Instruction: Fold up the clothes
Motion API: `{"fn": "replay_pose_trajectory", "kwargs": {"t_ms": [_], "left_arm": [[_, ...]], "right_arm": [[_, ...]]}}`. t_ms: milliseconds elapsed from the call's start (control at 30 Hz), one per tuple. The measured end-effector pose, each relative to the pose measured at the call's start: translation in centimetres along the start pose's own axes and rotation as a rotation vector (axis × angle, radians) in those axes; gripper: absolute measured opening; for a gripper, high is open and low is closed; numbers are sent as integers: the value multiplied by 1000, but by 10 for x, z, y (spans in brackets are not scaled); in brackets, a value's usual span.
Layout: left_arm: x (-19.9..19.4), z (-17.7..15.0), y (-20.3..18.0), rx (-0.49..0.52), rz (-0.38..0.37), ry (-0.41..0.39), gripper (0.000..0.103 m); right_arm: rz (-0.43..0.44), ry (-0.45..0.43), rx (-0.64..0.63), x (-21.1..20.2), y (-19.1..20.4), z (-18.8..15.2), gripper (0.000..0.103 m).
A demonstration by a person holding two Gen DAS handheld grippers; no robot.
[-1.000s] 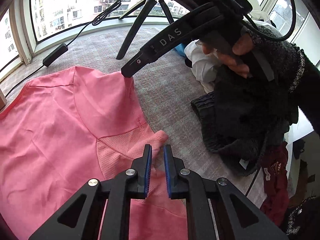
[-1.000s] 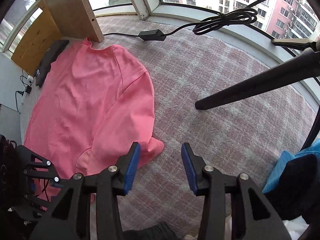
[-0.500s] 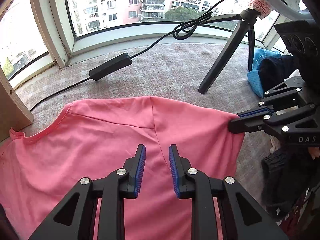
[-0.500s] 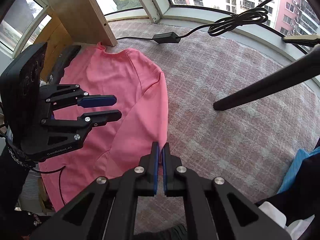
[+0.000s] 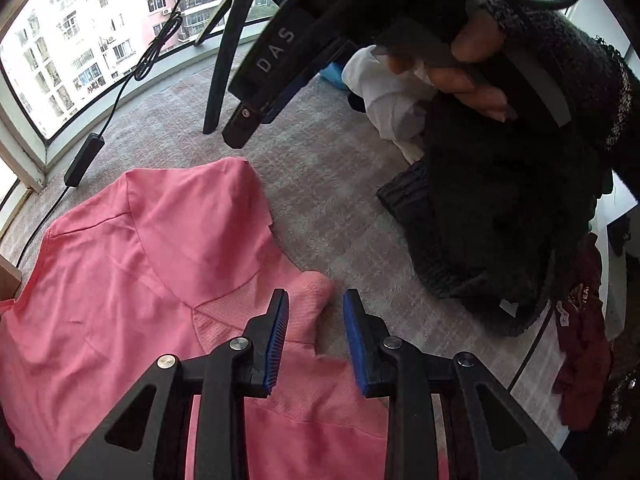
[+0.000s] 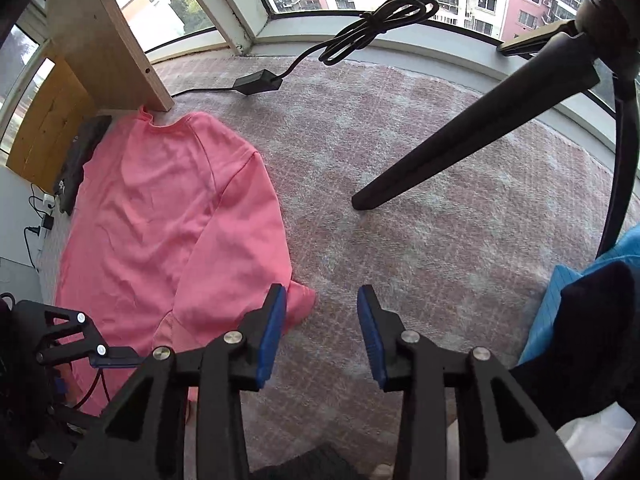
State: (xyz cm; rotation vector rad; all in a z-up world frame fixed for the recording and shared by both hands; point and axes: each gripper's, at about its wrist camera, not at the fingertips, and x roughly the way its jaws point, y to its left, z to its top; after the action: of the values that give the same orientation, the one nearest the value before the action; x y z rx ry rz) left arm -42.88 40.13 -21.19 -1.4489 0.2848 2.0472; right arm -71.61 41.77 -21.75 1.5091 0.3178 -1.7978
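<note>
Carpet holds one pink shirt; left gripper and right gripper seemingly gape empty.

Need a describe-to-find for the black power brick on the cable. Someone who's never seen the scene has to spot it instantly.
Start at the curved window sill along the far edge of the grey-pink carpet. A coiled black cable lies on that sill and runs down onto the carpet to the power brick, a small flat black box just beyond the pink shirt. It is the only boxy item there; the nearby black tripod leg is long and tapered.
</note>
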Motion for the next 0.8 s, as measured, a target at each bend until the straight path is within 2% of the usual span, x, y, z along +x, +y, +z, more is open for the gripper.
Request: {"fn": "replay_pose_trajectory", "kwargs": {"t_ms": [133, 200, 267, 367, 433, 500, 600, 667, 800], "left_arm": [[10, -10, -14, -6, -83, 70, 19], [-38, -28, -1, -53, -65, -26, 20], [-89, -67, 14, -124, -13, -79, 23], [-165, -126, 36, -231, 68, -155, 27], [-206, -184, 46, -341, 124, -178, 29], [-235, -248, 57, -476, 222, -167, 36], [-254, -340, 71, -673, 362, -118, 36], [-251, -393, 84, -779, 403, -88, 36], [-232, -456, 106, -862, 416, -49, 36]], "right_arm": [[4, -32, 8, -17, 6, -3, 36], [35, -80, 28, -40, 10, -9, 36], [91, -139, 45, -69, 14, -20, 36], [130, -228, 61, -112, 21, -40, 37], [143, -261, 40, -133, 33, -53, 40], [152, -271, 11, -143, 50, -61, 43], [135, -241, -74, -140, 91, -58, 43], [103, -220, -153, -130, 132, -47, 43], [142, -149, -277, -89, 225, -12, 44]]}}
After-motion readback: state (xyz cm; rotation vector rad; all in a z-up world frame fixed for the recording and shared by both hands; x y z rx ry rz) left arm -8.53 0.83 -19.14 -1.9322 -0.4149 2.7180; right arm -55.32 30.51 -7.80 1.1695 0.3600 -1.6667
